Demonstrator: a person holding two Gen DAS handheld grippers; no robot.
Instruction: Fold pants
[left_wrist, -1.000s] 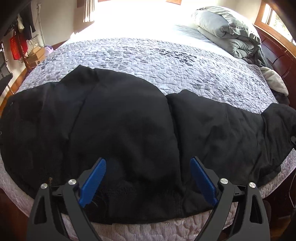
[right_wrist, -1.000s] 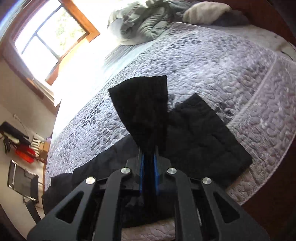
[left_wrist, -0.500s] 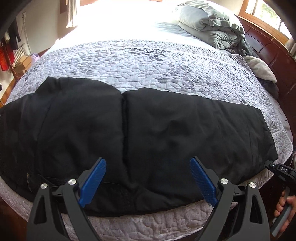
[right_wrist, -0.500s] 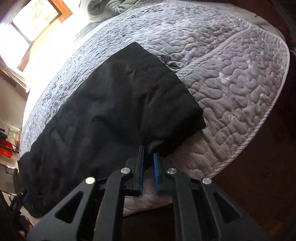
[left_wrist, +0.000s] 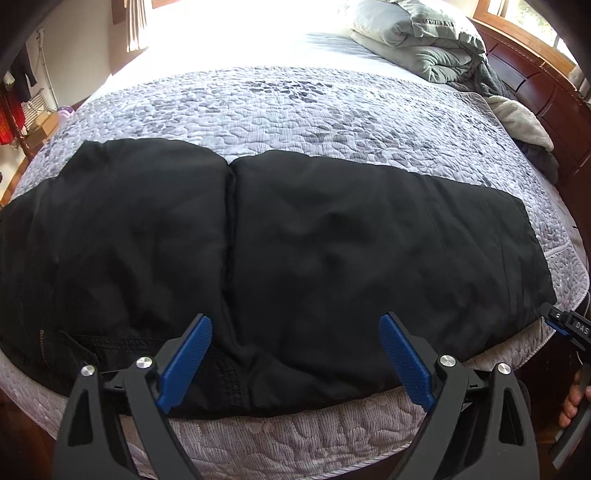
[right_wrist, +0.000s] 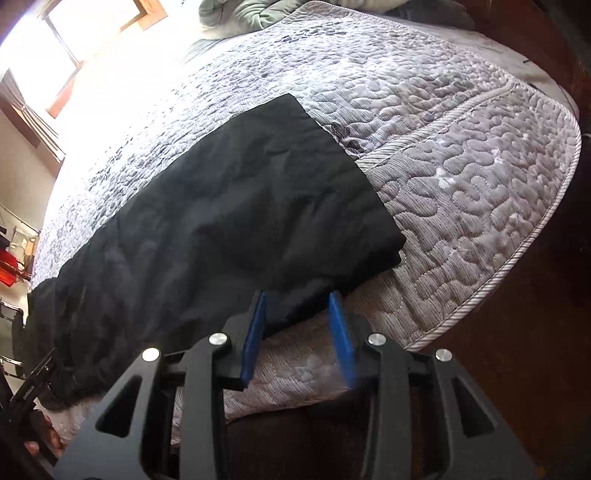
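Note:
Black pants (left_wrist: 295, 258) lie flat across the near part of the quilted bed (left_wrist: 295, 110), one leg laid over the other, waist to the left. My left gripper (left_wrist: 295, 332) hangs wide open above the near edge of the pants, holding nothing. In the right wrist view the leg end of the pants (right_wrist: 258, 206) lies by the bed's corner. My right gripper (right_wrist: 297, 299) is opening its jaws there; the hem's near corner sits between the blue pads (right_wrist: 338, 325), which no longer press on it. The right gripper's body (left_wrist: 569, 328) shows at the left wrist view's right edge.
A grey comforter (left_wrist: 413, 40) and light blanket (left_wrist: 524, 122) are bunched at the far right by the dark wooden frame (left_wrist: 546, 92). A sunlit window (right_wrist: 85, 40) is at the far side. Red items and clutter (left_wrist: 11, 114) stand at the left wall. Dark floor (right_wrist: 517, 369) lies beyond the bed's corner.
The right gripper carried the lifted leg end down flat onto the bed, then opened its jaws off the hem. The left gripper shifted along the pants, staying open.

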